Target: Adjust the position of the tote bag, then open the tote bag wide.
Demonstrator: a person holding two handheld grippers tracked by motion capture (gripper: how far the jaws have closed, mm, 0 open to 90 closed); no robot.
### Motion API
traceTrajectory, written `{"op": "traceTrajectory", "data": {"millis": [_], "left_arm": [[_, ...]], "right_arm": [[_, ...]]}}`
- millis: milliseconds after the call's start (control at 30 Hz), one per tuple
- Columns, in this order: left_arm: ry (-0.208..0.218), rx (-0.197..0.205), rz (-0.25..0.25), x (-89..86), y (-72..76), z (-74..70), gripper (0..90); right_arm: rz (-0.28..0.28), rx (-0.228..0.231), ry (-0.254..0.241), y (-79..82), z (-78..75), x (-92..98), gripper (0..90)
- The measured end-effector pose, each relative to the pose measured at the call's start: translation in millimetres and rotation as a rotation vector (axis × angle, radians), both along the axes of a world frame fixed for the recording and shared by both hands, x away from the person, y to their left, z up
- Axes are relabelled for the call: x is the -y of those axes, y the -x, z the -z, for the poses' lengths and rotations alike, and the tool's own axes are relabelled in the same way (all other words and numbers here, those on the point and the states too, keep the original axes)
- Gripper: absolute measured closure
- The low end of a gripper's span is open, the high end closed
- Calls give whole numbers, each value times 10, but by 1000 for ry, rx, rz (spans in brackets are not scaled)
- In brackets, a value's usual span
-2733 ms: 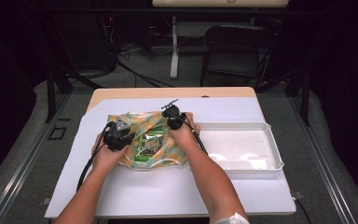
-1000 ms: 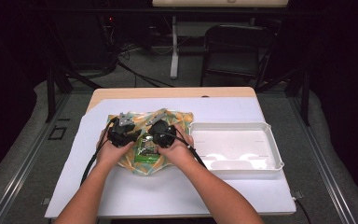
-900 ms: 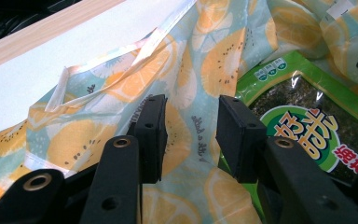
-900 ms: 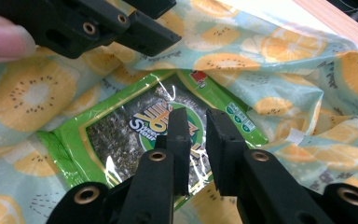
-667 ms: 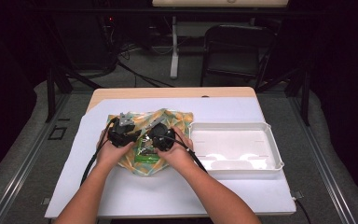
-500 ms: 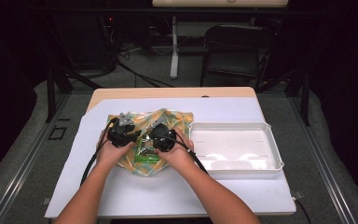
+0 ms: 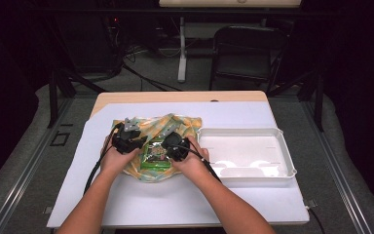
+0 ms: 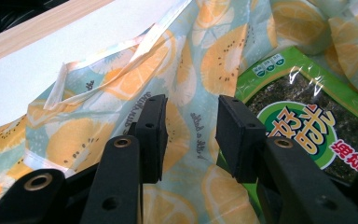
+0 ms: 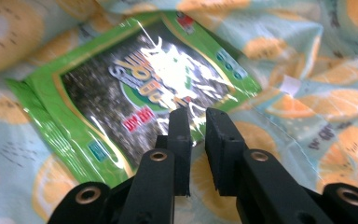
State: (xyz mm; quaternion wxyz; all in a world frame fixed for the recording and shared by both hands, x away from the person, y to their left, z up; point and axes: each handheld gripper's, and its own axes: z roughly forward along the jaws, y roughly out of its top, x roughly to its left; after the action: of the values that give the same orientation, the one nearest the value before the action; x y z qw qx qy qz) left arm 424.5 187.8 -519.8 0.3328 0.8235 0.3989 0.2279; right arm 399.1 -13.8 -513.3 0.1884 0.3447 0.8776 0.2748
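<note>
A cloth bag printed with orange fruit slices lies crumpled on the white mat. A green seaweed snack packet rests on its near part. My left gripper hovers over the bag's left side. Its jaws stand open above the fabric, with the packet just to their right. My right gripper is at the packet's right edge. Its jaws have just been closing to a narrow gap. The shiny packet edge and bag fabric show through the gap, and nothing is pinched.
A white plastic tray sits to the right of the bag, its left rim close to my right hand. The white mat covers the wooden table. A dark chair and cables stand beyond the far edge.
My right gripper came from the bag's far right edge down and left to the packet. Over the last second both hands have stayed nearly still.
</note>
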Motion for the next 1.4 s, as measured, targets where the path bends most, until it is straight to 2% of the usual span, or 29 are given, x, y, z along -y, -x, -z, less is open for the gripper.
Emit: {"op": "traceTrajectory", "data": {"millis": [500,533,900,1100,1400], "left_arm": [[-9,-5,-5,-13,8,13,627],[-9,-11,-4,-16,9,11,627],[-9,-3,-12,-21,10,24,627],[-10,-12,-5,-24,5,28,622],[-5,-11,-6,-24,4,34,612]], "right_arm": [[87,-45,-21,15,51,245,807],[86,-52,-8,15,44,256,808],[96,-84,9,46,71,326,806],[99,-100,22,47,93,334,805],[99,-102,18,59,107,315,801]]}}
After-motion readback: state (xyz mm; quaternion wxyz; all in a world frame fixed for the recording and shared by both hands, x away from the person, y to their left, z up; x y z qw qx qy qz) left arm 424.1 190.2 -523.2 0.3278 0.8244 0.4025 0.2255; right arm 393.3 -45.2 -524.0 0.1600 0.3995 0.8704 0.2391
